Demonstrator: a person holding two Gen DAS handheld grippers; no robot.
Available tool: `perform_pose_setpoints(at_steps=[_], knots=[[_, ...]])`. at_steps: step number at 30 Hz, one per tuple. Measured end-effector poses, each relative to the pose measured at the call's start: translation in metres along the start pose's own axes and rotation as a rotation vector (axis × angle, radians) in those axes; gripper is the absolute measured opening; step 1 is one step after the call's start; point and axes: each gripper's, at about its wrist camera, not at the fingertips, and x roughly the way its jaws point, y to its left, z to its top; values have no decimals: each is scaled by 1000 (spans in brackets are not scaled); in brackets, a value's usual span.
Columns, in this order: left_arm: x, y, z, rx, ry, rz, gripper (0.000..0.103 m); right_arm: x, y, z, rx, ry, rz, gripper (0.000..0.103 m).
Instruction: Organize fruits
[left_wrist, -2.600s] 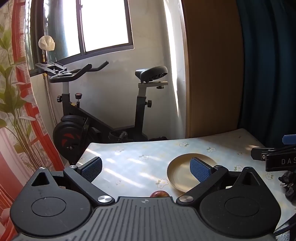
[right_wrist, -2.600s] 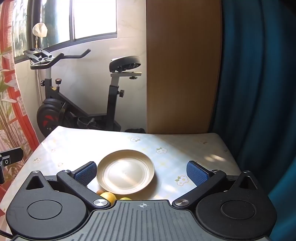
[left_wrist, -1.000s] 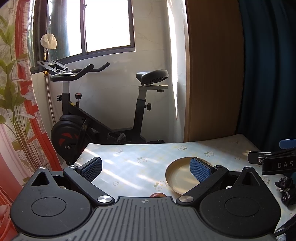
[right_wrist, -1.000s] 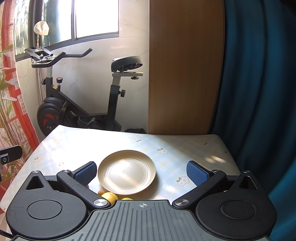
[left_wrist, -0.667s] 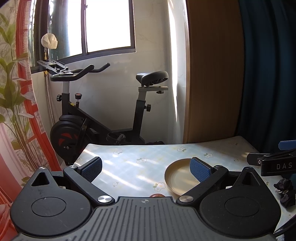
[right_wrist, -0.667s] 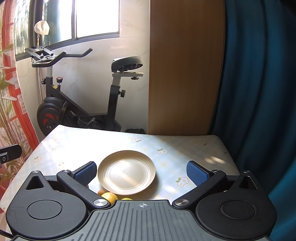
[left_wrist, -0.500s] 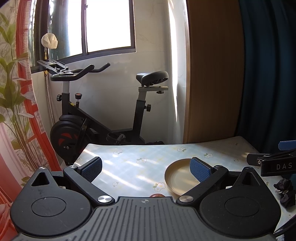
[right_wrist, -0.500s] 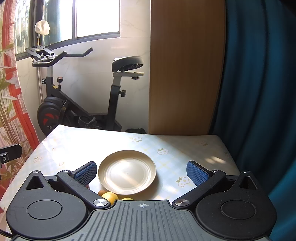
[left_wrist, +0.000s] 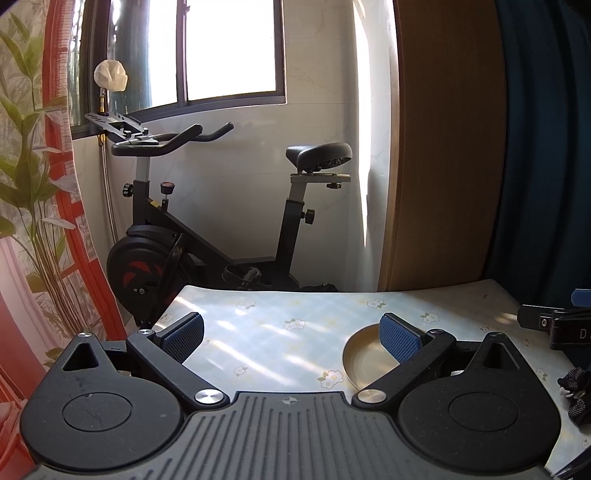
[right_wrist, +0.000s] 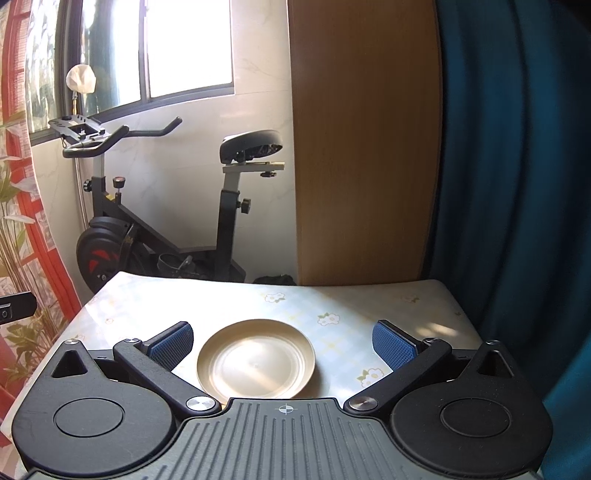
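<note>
Tabletop fruits have dropped from view; plate (right_wrist: 255, 360) remains.

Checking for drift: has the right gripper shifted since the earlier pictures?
Yes. The right gripper has pulled up and back: the fruits by the plate are now hidden behind its body.

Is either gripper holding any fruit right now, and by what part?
No. The left gripper and right gripper are both open with nothing between their pads; only the bare plate shows on the table.
</note>
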Motion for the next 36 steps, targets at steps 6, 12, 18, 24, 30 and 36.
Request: perform_pose_setpoints(at_steps=[6,12,18,24,30,36], knots=[[25,22,-1,-82,3,-4,101,24,-19,-13,44,-88,5,103],[47,33,-6,-94,-15,-34,100,61,-16,-29,23,-62,-7,103],[65,33,-11,-33,-77,3,99,90,-5,-43,27,-39,28,103],[95,40,-24,-58,-9,-53,95,111,21,-57,-27,-6,73,103],[116,49,-47,-71,122,-85,88,126,52,-77,-113,42,73,103],[123,53,-76,-49,191,-62,88,132,70,-88,-108,125,161,103]])
